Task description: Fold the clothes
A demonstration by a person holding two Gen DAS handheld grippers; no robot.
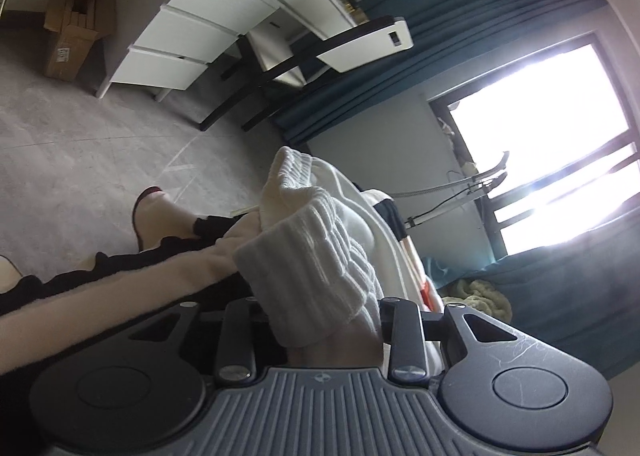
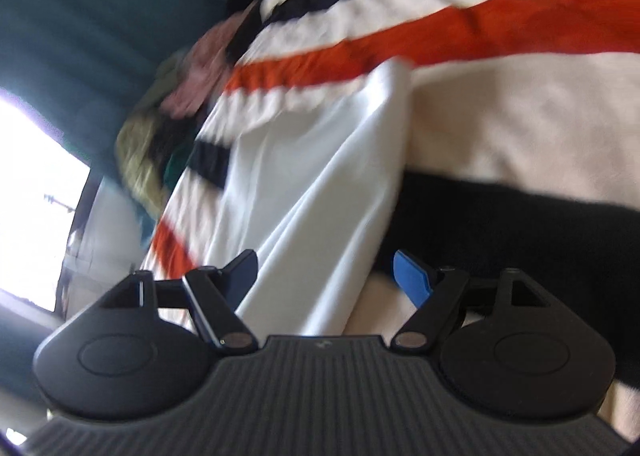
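Left gripper (image 1: 320,320): I have it clamped on the ribbed cuff of the white knit sweater (image 1: 320,240). The knit bunches between the fingers and runs away from the gripper, up and forward in the left wrist view, with the floor (image 1: 80,160) well beyond.

Right gripper (image 2: 326,276): jaws stand wide, nothing pinched. A smooth white cloth (image 2: 320,184) lies on the striped bed cover (image 2: 480,24). Its long axis runs from between the open fingers straight ahead and slightly right, and its near end passes between the blue pads (image 2: 412,280) without visible pressure. View is blurred; I cannot tell if this cloth is part of the sweater.

Judgement: the right gripper is nearer the free cloth; closing where it stands would take the near end.
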